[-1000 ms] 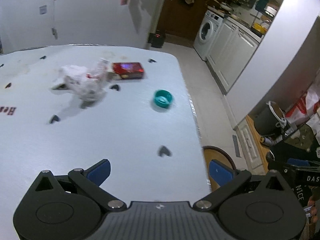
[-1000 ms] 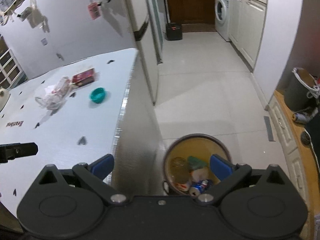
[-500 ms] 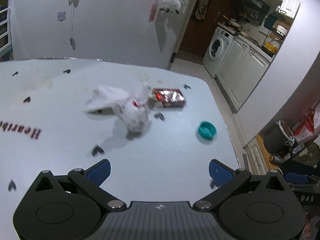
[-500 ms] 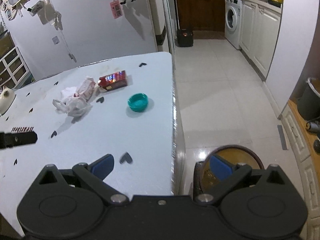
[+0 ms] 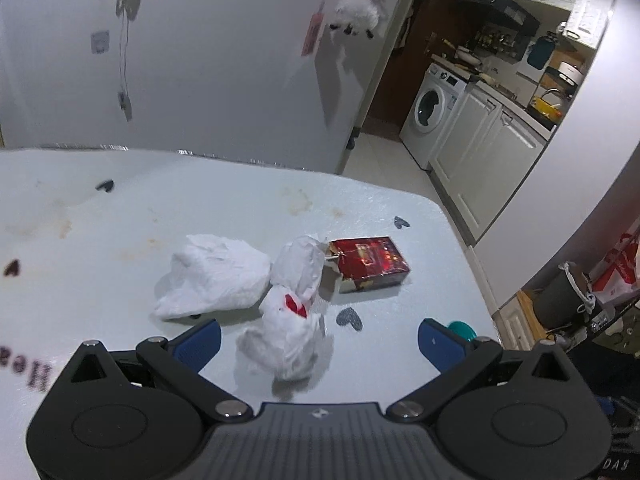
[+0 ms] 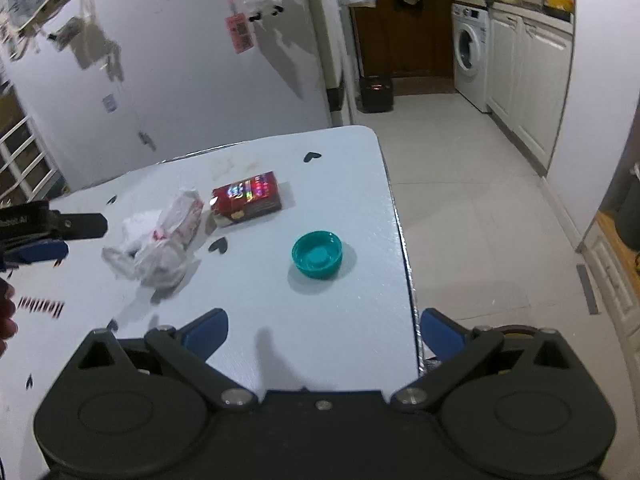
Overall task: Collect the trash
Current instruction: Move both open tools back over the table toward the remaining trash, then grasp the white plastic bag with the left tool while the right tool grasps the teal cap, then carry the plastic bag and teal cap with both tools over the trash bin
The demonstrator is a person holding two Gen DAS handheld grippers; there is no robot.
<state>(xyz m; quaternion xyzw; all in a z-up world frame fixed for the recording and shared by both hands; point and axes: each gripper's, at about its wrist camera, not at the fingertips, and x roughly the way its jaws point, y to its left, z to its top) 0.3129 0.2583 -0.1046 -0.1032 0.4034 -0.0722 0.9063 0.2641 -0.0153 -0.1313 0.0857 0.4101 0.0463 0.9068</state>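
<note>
Crumpled white plastic wrappers (image 5: 248, 284) with a red mark lie on the white table (image 5: 100, 240), next to a red carton (image 5: 370, 264). A teal lid (image 6: 317, 255) sits nearer the table's right edge. My left gripper (image 5: 318, 340) is open and empty, with the nearest wrapper just ahead between its fingers. My right gripper (image 6: 322, 330) is open and empty over the table, the teal lid ahead of it. The wrappers (image 6: 160, 240) and carton (image 6: 248, 199) also show in the right wrist view, with the left gripper's fingers (image 6: 36, 250) at the left edge.
The table's right edge (image 6: 404, 248) drops to a tiled floor (image 6: 480, 200). A bin rim (image 6: 516, 330) peeks out behind my right finger. A white wall (image 5: 180, 60) stands behind the table. A washing machine (image 5: 430, 120) and cabinets stand far right.
Both grippers have swung left and forward over the table. The wrappers now lie close in front of the left gripper. The bin has slid out of the right view.
</note>
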